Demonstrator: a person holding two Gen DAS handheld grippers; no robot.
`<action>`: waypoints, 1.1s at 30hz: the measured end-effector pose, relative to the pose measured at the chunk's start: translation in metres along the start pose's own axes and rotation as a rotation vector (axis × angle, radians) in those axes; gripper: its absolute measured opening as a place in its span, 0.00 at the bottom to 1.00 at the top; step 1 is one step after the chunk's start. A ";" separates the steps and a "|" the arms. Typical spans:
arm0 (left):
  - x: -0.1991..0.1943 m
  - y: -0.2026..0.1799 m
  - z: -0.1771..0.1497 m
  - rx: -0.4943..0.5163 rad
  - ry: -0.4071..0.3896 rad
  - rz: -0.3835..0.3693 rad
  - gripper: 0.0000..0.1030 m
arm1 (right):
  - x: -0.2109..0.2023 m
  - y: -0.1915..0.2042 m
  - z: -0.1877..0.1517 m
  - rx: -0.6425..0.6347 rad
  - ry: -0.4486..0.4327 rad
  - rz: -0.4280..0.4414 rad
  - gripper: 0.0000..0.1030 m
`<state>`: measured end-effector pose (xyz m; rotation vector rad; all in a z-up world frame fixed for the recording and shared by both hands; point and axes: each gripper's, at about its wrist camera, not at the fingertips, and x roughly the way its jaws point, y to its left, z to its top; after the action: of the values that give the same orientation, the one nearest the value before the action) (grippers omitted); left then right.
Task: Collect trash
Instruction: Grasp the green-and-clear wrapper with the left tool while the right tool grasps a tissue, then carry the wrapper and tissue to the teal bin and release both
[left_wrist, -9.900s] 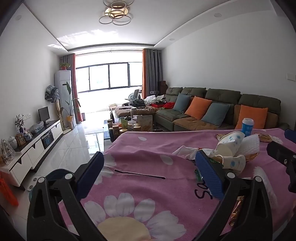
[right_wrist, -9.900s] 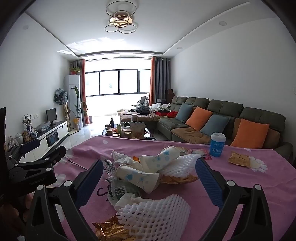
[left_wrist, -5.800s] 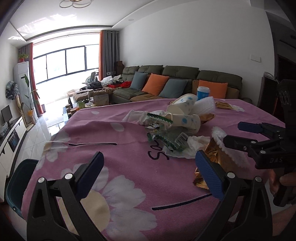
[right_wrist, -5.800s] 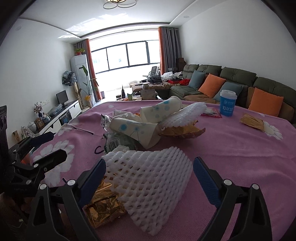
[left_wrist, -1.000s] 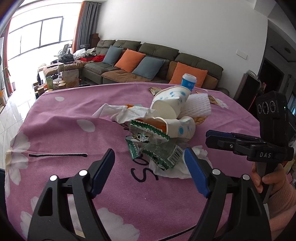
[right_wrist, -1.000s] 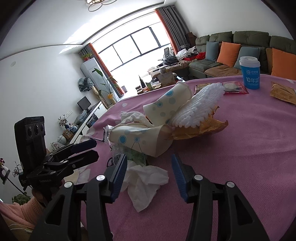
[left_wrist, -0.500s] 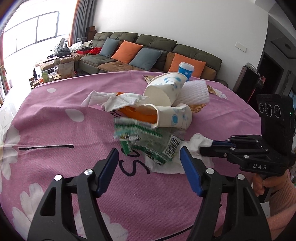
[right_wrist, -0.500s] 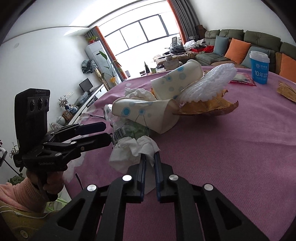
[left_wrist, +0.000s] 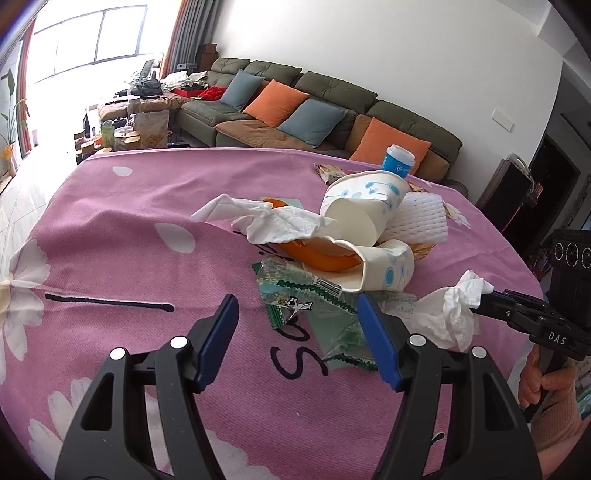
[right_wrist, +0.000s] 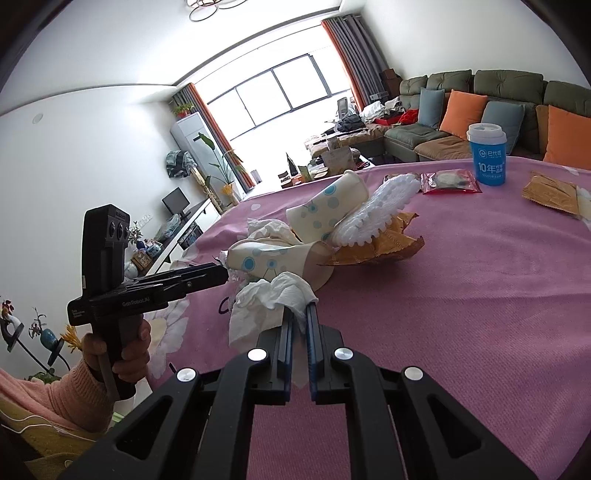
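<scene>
The landmark for all positions is the upper paper cup (left_wrist: 364, 206), white with blue dots, lying on its side on the pink flowered tablecloth (left_wrist: 122, 206) with its mouth toward the left wrist camera.

Right gripper (right_wrist: 300, 314): jaws pressed together on a crumpled white tissue (right_wrist: 271, 299). The tissue bunches out ahead of the tips and hangs to their left, on the near side of the cup and clear of the pile. In the left wrist view the same tissue (left_wrist: 454, 306) sits at the tips of this gripper (left_wrist: 480, 301), to the right of and nearer than the cup.

Left gripper (left_wrist: 299, 317): jaws part open and closing. Between them — lower down, on the cloth — lies a green-edged clear wrapper (left_wrist: 299, 295); the pads do not press on it. The wrapper lies just in front of the cup.

Remaining trash, relative to the cup:
- second paper cup (left_wrist: 386, 266), directly below, touching it;
- orange peel (left_wrist: 317, 254), inside that second cup's mouth;
- flat white tissue (left_wrist: 269, 218), draped to the left;
- white foam net (left_wrist: 421, 221), against the right side;
- blue lidded cup (right_wrist: 487, 155), upright, well behind — beside it a red snack packet (right_wrist: 450, 182).
</scene>
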<state>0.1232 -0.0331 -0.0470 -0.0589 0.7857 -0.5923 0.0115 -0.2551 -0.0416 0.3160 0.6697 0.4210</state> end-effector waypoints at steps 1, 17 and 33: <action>0.001 0.001 0.001 -0.003 -0.001 -0.004 0.60 | -0.003 0.000 0.001 0.000 -0.007 0.001 0.06; -0.011 -0.042 -0.030 0.155 0.043 -0.141 0.63 | -0.015 -0.005 0.003 0.020 -0.031 0.011 0.06; -0.008 -0.038 -0.031 0.064 0.075 -0.181 0.35 | -0.018 0.012 0.005 -0.006 -0.032 0.061 0.06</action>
<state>0.0792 -0.0554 -0.0544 -0.0496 0.8384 -0.7947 -0.0013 -0.2540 -0.0233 0.3378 0.6283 0.4748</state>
